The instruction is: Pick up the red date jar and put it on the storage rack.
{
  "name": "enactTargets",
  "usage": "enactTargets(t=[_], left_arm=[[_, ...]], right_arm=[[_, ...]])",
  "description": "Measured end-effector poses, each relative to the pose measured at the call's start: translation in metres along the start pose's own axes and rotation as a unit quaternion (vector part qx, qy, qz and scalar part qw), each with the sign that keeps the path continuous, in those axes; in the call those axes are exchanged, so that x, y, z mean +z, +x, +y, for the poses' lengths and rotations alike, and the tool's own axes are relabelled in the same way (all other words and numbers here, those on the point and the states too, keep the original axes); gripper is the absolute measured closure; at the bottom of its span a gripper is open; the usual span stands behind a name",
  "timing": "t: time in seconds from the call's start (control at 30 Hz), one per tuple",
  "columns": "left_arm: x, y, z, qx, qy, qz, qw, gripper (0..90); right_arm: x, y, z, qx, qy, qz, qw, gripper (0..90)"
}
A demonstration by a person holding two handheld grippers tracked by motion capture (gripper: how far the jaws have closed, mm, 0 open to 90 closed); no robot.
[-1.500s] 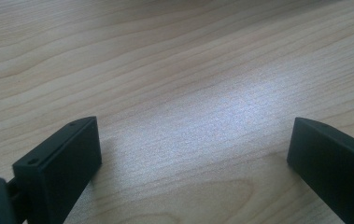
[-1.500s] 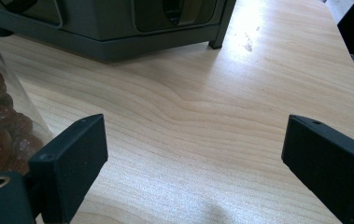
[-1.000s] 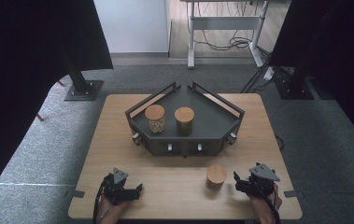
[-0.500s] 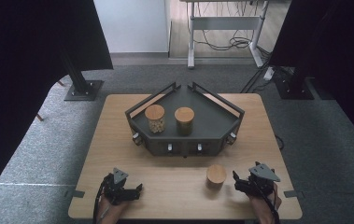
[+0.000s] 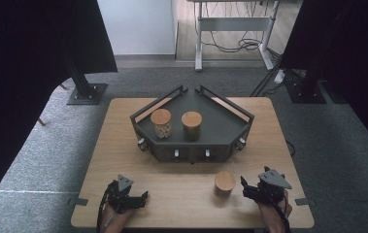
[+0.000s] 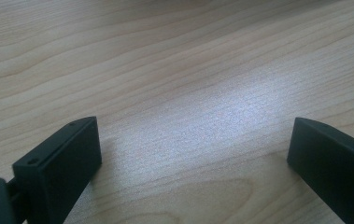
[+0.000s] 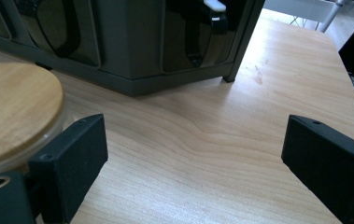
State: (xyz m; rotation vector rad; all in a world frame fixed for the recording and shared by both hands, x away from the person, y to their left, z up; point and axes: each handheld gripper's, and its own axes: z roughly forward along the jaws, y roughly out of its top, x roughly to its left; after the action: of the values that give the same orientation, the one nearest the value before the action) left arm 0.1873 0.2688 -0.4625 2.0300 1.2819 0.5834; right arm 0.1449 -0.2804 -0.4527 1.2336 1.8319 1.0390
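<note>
A jar with a wooden lid stands on the table near the front edge; in the right gripper view that jar sits just outside the left jaw. My right gripper is open beside it, to its right, with bare wood between the jaws. My left gripper rests open at the front left, with nothing but table between its jaws. Two more wood-lidded jars stand side by side on the dark grey angular tray.
The tray's front wall with its slots and a white latch rises close ahead of the right gripper. The wooden table ends just behind both hands. Black stands and curtains flank the table on the grey carpet.
</note>
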Motion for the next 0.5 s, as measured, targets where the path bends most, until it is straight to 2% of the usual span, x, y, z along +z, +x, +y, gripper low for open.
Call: enactTargets(t=[0.5], left_arm=[[0.0000, 0.0000, 0.0000, 0.000, 0.000, 0.000, 1.0000, 2.6]], right_arm=[[-0.0084, 0.0076, 0.0081, -0.006, -0.020, 0.007, 0.9998, 6.5]])
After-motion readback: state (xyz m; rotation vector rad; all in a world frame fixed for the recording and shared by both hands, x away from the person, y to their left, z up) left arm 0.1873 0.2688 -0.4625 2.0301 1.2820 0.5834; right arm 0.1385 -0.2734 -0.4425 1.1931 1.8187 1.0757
